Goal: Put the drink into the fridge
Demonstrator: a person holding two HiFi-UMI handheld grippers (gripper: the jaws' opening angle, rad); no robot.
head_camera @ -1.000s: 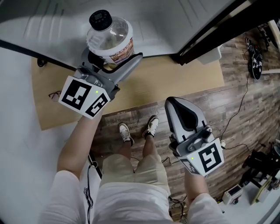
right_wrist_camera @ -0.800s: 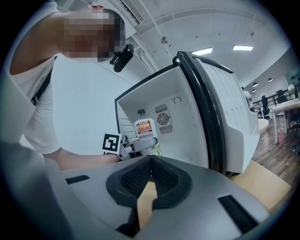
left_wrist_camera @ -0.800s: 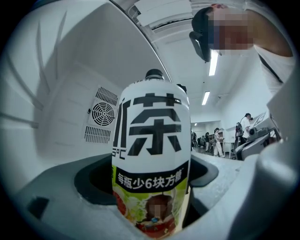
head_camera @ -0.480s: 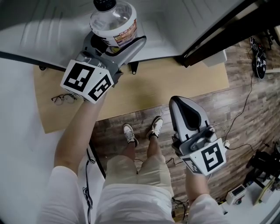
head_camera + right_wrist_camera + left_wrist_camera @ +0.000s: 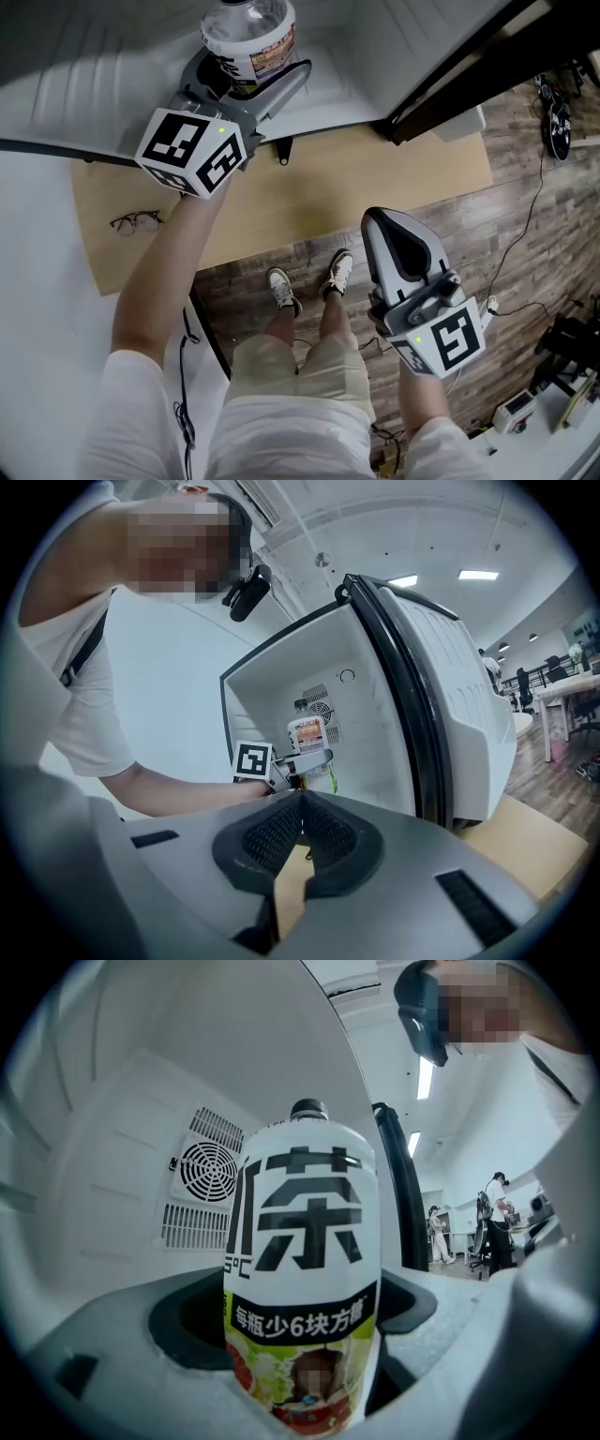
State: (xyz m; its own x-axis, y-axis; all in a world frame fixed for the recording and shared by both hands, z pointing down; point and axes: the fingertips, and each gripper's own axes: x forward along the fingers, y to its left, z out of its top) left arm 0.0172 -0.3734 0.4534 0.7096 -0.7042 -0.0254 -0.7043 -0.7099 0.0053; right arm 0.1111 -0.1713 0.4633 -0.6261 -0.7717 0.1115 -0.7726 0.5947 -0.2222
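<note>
The left gripper [image 5: 246,86] is clamped on the drink bottle [image 5: 302,1269], its two jaws pressing the lower part of the label from either side. The bottle stands upright, dark cap on top, and is inside the open fridge [image 5: 272,696], in front of the fridge's back wall with the round fan grille [image 5: 208,1168] behind it to the left. It looks to be held clear of the fridge's floor, though the gripper hides its base. The fridge door [image 5: 459,696] is swung wide open to the right of the compartment. The right gripper [image 5: 300,799] is outside the fridge, well back from its opening, with its jaws closed tip to tip and nothing between them. The fridge stands on a wooden board [image 5: 309,197], and a pair of glasses [image 5: 136,222] lies on that board in front of the fridge
</note>
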